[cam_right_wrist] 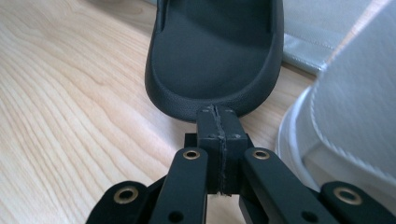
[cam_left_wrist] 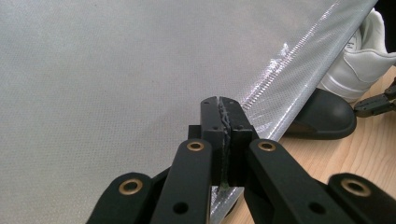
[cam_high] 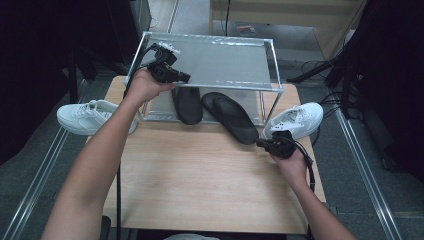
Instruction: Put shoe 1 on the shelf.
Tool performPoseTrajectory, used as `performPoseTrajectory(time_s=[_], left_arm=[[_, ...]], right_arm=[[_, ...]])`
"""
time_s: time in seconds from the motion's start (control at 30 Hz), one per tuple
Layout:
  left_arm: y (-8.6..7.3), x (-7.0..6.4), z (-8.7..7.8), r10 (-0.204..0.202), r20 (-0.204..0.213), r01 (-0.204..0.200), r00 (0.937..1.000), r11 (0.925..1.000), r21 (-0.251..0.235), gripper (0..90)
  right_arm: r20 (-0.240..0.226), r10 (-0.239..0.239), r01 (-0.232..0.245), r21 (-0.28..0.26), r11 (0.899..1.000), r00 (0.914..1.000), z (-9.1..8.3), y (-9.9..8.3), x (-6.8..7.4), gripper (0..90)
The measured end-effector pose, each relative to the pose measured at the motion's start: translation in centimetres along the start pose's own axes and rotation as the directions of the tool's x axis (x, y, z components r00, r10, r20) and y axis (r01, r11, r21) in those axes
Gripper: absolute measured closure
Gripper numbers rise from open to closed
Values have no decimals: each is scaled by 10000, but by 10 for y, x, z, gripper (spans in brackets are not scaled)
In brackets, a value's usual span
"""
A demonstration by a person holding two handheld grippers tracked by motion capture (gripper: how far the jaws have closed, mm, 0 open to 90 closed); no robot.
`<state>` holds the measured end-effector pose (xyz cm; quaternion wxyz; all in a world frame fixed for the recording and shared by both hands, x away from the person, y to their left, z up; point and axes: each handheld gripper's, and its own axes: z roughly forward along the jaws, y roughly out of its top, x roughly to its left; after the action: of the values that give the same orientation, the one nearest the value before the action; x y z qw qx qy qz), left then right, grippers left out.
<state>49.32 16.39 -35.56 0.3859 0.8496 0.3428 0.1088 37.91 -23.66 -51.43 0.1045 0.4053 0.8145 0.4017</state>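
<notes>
On the worktop (cam_high: 200, 170), shoe rack (cam_high: 220, 60) at back; left gripper (cam_high: 186, 77), jaws together, at its front-left edge. Black slipper (cam_high: 232, 119) lies angled; its heel touches right gripper (cam_high: 261, 143), jaws together.

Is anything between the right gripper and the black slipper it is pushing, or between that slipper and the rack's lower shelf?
Nothing visible on either count. The right gripper, jaws shut, meets the heel of the black slipper directly. The slipper's toe lies under the rack, beside the other black slipper. The white sneaker sits off to the side.
</notes>
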Motion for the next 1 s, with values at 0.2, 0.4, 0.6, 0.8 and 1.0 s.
performPoseTrajectory(time_s=[0.2,0.4,0.6,0.8,1.0], left_arm=[[0,0,0,32,-37,-32,10000,10000,-60,900],[0,-1,1,46,-68,-47,10000,10000,-72,900],[-1,-1,1,90,-71,-90,9999,9999,-69,900],[-1,-1,1,121,-87,-122,9999,9999,-90,900],[-1,-1,1,133,-92,-134,9999,9999,-101,899]], right_arm=[[-108,52,-53,-82,10000,9999,10,7,5,900],[-250,142,-144,-102,9998,9996,23,17,12,900],[-401,114,-124,-236,9996,9991,39,25,20,900],[-460,134,-150,-342,9993,9989,52,33,26,900],[-592,381,-419,-657,9970,9975,67,39,28,900]])
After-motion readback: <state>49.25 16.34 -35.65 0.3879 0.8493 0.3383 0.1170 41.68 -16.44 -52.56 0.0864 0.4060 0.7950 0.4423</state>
